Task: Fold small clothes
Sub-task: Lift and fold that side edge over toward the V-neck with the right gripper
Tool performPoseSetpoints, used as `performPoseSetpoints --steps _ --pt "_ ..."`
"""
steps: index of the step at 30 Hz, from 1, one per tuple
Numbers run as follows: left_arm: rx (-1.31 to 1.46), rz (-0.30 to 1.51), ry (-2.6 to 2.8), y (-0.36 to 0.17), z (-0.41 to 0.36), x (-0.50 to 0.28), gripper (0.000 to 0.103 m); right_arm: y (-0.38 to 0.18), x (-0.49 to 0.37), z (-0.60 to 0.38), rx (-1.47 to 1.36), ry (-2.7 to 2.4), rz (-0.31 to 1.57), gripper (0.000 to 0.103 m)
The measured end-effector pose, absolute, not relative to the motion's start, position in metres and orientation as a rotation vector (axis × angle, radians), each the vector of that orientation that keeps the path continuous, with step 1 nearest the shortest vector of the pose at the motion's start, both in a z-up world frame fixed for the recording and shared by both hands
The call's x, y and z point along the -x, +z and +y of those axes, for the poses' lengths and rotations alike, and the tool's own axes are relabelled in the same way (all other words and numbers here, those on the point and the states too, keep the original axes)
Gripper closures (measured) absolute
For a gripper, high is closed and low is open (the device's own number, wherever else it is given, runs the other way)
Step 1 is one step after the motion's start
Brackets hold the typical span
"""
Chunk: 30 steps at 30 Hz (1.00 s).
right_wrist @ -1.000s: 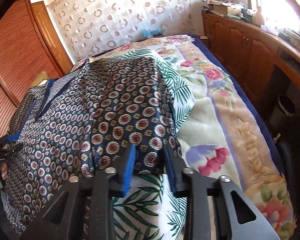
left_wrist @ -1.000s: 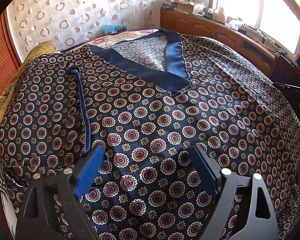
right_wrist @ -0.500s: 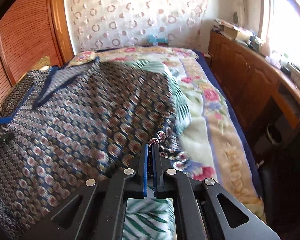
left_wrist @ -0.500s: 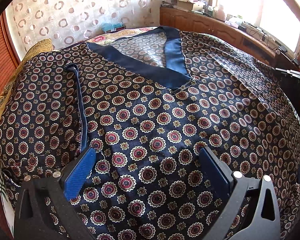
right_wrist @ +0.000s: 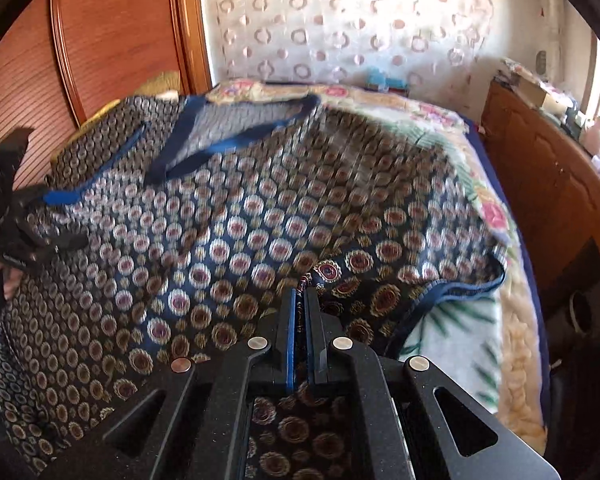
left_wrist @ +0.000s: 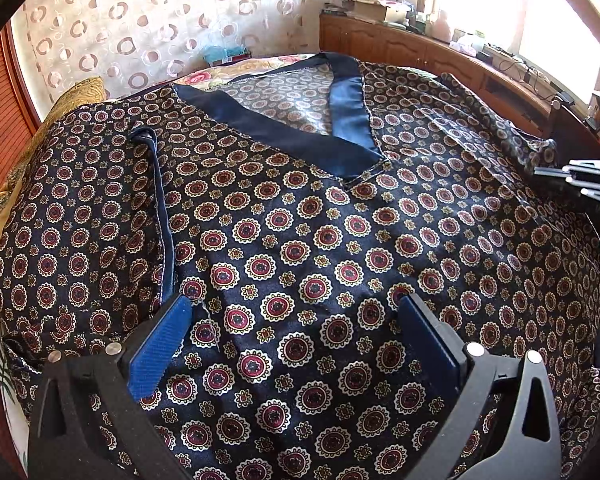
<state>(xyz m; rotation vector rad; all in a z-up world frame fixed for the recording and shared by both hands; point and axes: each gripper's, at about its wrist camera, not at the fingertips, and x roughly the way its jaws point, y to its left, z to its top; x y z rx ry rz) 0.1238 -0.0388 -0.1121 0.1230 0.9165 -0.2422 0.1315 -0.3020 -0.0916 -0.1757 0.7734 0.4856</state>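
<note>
Right gripper (right_wrist: pixel 299 312): fingers closed on a pinch of patterned fabric at the near right side of the garment; cloth shows between the pads. In the oldest frame these fingers stand apart around the sleeve edge; they have since clamped, and the right-hand part of the cloth, then bunched up, is now drawn over towards the middle.

Left gripper (left_wrist: pixel 296 344): fingers fully spread, holding nothing, hovering over the lower front of the garment. They have opened a little wider than in the oldest frame; position otherwise unchanged.

Patterned top (left_wrist: pixel 308 240): dark satin with medallion print, lying front-up on the bed (right_wrist: pixel 500 320), spread across most of it. Left sleeve (left_wrist: pixel 76 216) already folded inward, its navy cuff edge running down the front.

V-neck band (left_wrist: pixel 284 128): plain navy, at the far end, undisturbed.

Status: early. One side fold appears done; the right side fold is under way; the crosswise fold of the body remains.

Beyond: curtain (left_wrist: pixel 140 28) and wooden cabinet (right_wrist: pixel 548 184).
</note>
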Motion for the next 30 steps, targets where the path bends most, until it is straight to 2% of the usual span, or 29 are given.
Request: performPoseSetpoints --steps 4,7,9,10,11,13,20,30 --pt "-0.123 0.916 -0.242 -0.112 -0.039 -0.124 0.0 -0.095 -0.139 -0.31 0.16 0.477 0.779 0.099" --pt "-0.123 0.916 -0.24 -0.112 -0.038 -0.124 0.0 -0.092 -0.133 -0.316 0.15 0.467 0.767 0.086" --pt "-0.126 0.914 -0.236 -0.111 -0.038 -0.123 0.0 -0.089 -0.123 -0.314 0.144 0.468 0.756 0.082" --pt "-0.129 0.911 -0.233 -0.111 -0.038 -0.123 0.0 -0.085 -0.118 -0.317 0.143 0.461 0.742 0.077" --pt "-0.133 0.906 -0.228 -0.11 -0.037 -0.121 0.0 -0.082 -0.114 -0.32 0.142 0.456 0.731 0.068" --pt "-0.144 0.883 -0.216 -0.106 -0.038 -0.118 0.0 -0.073 -0.106 -0.324 0.132 0.444 0.701 0.059" --pt "-0.111 0.793 -0.231 -0.082 -0.044 -0.102 0.0 -0.055 -0.096 -0.359 0.08 0.347 0.65 0.058" --pt "-0.109 0.711 -0.261 -0.059 -0.059 -0.076 0.0 -0.081 -0.138 -0.378 -0.097 0.322 0.737 0.058"
